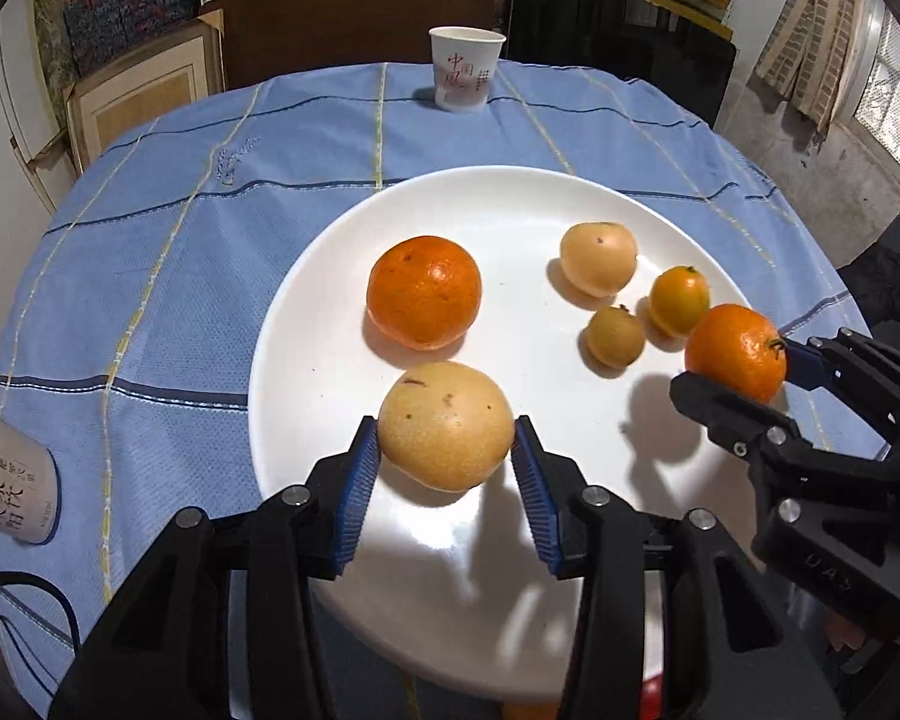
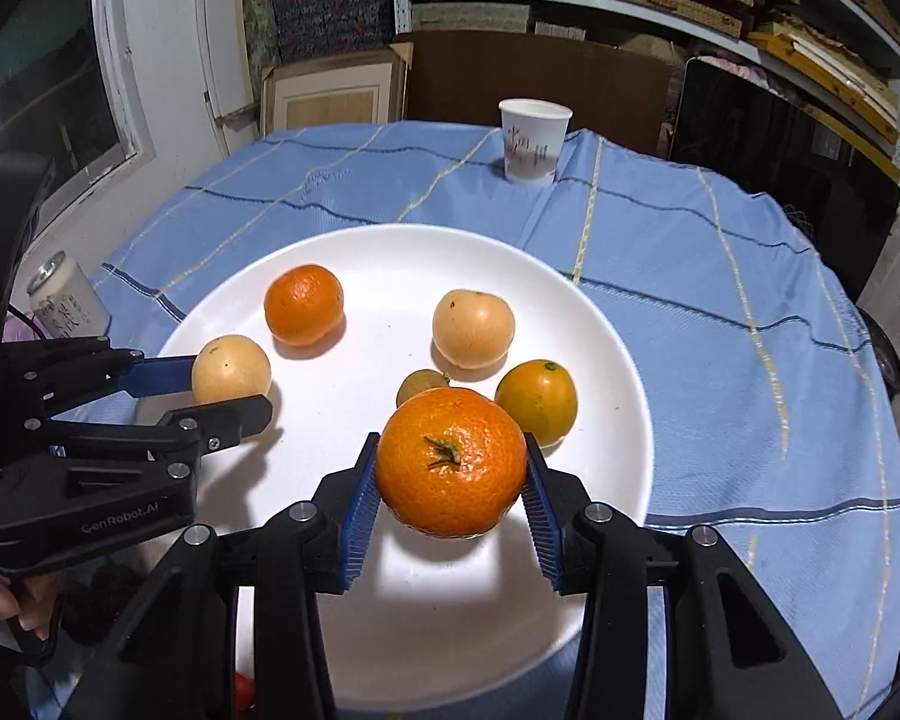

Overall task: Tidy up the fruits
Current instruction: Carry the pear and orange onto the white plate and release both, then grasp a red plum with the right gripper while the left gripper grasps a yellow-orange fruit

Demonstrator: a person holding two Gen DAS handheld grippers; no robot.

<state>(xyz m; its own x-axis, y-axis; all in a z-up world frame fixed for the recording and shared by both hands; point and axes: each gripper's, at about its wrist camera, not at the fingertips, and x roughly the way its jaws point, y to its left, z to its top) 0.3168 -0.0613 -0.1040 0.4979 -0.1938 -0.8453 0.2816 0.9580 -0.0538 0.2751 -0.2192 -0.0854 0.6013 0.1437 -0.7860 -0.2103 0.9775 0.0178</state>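
Placing step: left gripper [image 1: 447, 456] jaws clamp pear [image 1: 447, 425], right gripper [image 2: 450, 480] jaws clamp tangerine [image 2: 452, 461] (above plate [image 2: 600, 324]); next, lower, release.

A glossy white plate [image 1: 330, 324] lies on matt woven blue cloth [image 1: 168, 276], the tangerine [image 2: 452, 462] has shiny dimpled peel, the pale fruit [image 1: 446, 426] a dull speckled skin, the gripper [image 1: 447, 468] matt black plastic with ribbed blue pads [image 1: 360, 480].

L wrist cam close behind its jaws, R wrist cam likewise, both share white plate [image 1: 342, 312] [image 2: 600, 324]
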